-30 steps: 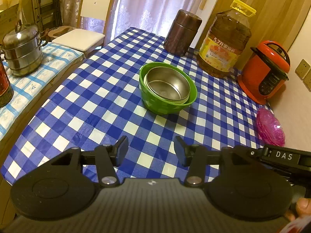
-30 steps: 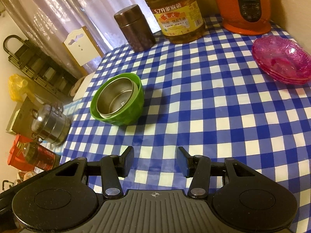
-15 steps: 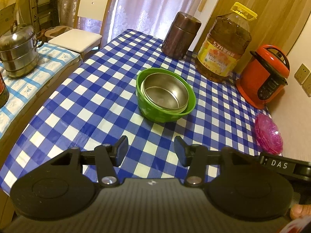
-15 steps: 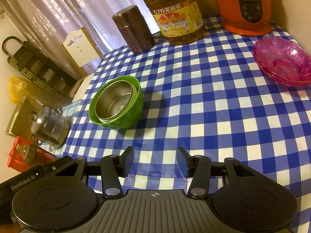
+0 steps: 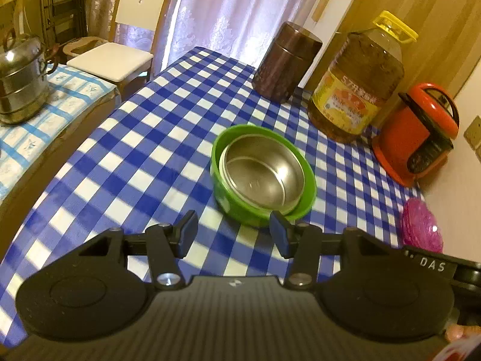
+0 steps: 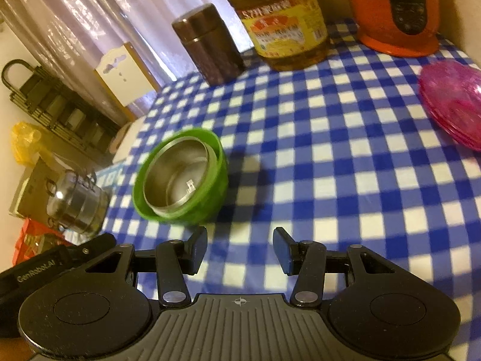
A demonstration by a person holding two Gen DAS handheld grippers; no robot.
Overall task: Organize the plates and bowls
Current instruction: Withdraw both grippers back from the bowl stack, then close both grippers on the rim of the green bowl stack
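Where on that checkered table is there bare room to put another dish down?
Bare cloth lies between the green bowl and the pink plates, and left of the bowl toward the table edge. The far end is crowded: brown canister, oil bottle, orange cooker.

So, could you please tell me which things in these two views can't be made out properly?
- Pink plates: right wrist view, cut off by the right edge; how many are stacked is unclear.
- Steel bowl inside the green bowl: right wrist view, motion-blurred; whether one or several is unclear.
- Rice cooker: top cut off by the upper edge.
- Oil bottle: left wrist view, label print too small.
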